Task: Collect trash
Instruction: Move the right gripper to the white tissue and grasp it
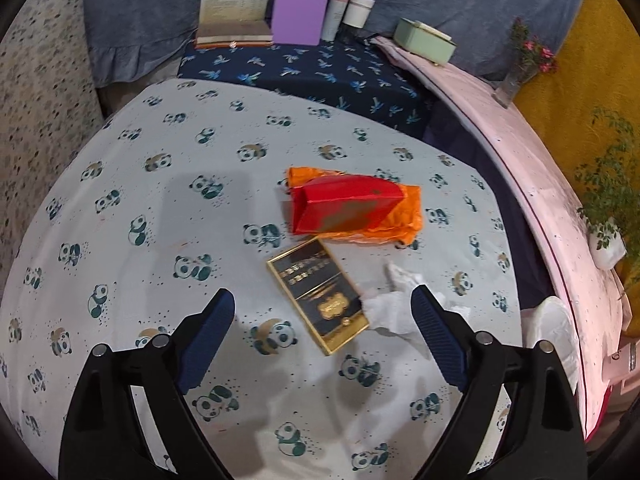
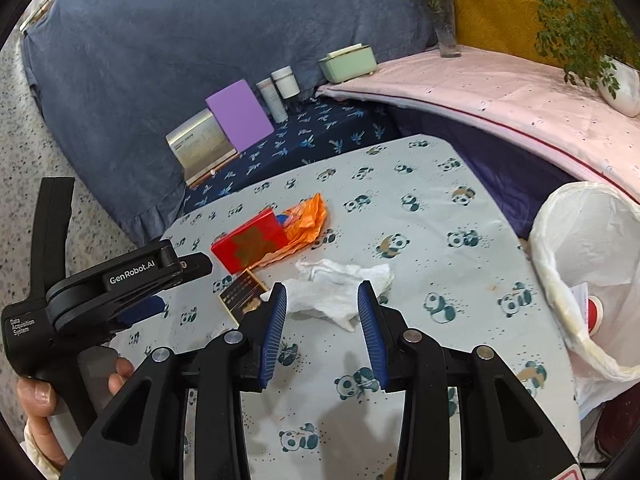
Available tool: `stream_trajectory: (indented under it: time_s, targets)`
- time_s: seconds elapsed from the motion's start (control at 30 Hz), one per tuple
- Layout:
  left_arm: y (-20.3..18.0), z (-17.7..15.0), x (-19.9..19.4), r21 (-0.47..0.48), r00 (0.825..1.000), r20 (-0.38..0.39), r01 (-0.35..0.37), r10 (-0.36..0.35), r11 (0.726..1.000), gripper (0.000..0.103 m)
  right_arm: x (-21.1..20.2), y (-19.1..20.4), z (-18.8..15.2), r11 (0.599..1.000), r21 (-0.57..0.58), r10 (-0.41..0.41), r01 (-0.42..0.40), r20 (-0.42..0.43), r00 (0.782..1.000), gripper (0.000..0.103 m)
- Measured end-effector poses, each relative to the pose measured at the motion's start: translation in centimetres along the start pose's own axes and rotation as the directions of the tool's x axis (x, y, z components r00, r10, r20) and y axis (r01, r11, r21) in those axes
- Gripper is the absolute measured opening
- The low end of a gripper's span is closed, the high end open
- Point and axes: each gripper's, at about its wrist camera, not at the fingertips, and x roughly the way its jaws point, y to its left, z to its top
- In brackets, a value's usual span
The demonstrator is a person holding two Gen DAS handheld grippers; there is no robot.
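Tools hover above a panda-print tabletop (image 1: 132, 184). The left tool (image 1: 323, 304) is spread wide, holding nothing, a black-and-gold box (image 1: 318, 294) between its fingers. The right tool (image 2: 322, 300) is partly open and empty, with a crumpled white tissue (image 2: 340, 284) just beyond its tips. At 12 o'clock lies a red box (image 1: 344, 208) on an orange wrapper (image 1: 404, 216). Only the right view shows the white-lined bin (image 2: 576, 264) (at 3 o'clock).
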Motion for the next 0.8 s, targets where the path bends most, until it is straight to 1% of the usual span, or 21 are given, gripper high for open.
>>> stream_trajectory:
  time_s: [0.07,0.27,0.53,0.57,0.67,0.8]
  targets:
    - [0.6,0.0,0.4,-0.017,1.0,-0.008,-0.01,0.01,1.0,0.089,0.7,0.2,-0.2,1.0,-0.004,0.003,-0.003,-0.014,1.0,0.037]
    - [1.7,-0.3,2.1,-0.046,0.999,-0.047,-0.025,0.022,0.999,0.09,3.0,0.6,-0.9,1.0,-0.009,0.004,-0.005,-0.057,0.998,0.037]
    - [1.7,-0.5,5.4,-0.082,0.992,-0.126,-0.039,0.029,0.996,0.09,6.1,0.0,-1.4,1.0,-0.006,0.0,0.0,-0.113,0.994,0.037]
    - [1.6,-0.4,5.7,-0.088,0.991,-0.131,-0.039,0.028,0.995,0.09,6.5,-0.1,-1.3,1.0,-0.003,-0.001,0.0,-0.118,0.993,0.038]
    - [1.3,-0.1,6.7,-0.109,0.988,-0.148,-0.049,0.032,0.993,0.09,7.3,-0.4,-1.2,1.0,0.003,-0.004,0.004,-0.122,0.993,0.045]
    - [1.2,0.3,8.5,-0.129,0.983,-0.176,-0.082,0.059,0.988,0.09,8.6,-0.7,-1.3,1.0,0.006,-0.008,0.009,-0.141,0.99,0.046]
